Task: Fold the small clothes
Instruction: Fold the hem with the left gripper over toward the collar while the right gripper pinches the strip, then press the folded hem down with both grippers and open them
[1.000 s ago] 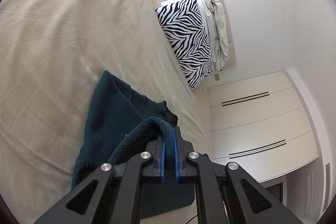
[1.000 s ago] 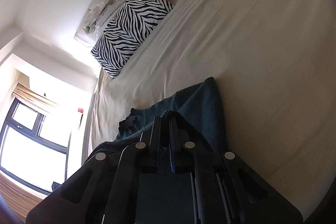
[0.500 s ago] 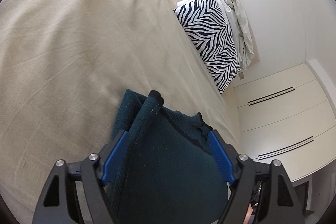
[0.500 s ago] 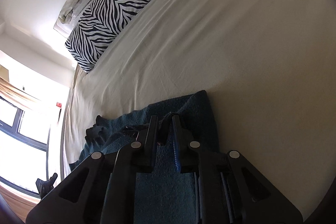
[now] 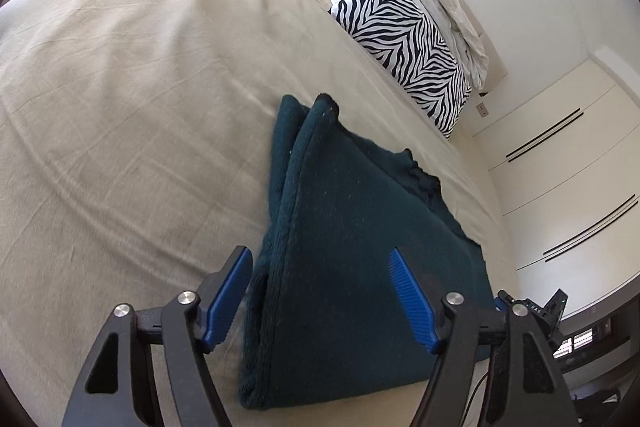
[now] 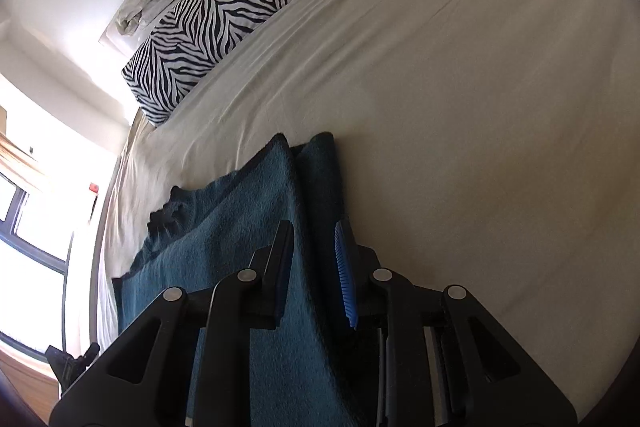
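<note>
From my left camera, the bed sheet (image 5: 120,107) fills nine to twelve o'clock. My left gripper (image 5: 320,259) has its jaws wide apart after a slight closing move, gripping nothing; the folded dark green sweater (image 5: 352,227) lies flat on the sheet between and beyond them. A zebra pillow (image 5: 404,39) sits at one o'clock. On the right camera, the pillow (image 6: 204,31) is at ten o'clock. My right gripper (image 6: 314,251) has just opened a little; the sweater (image 6: 240,211) edge lies loose in the narrow gap, not pinched.
</note>
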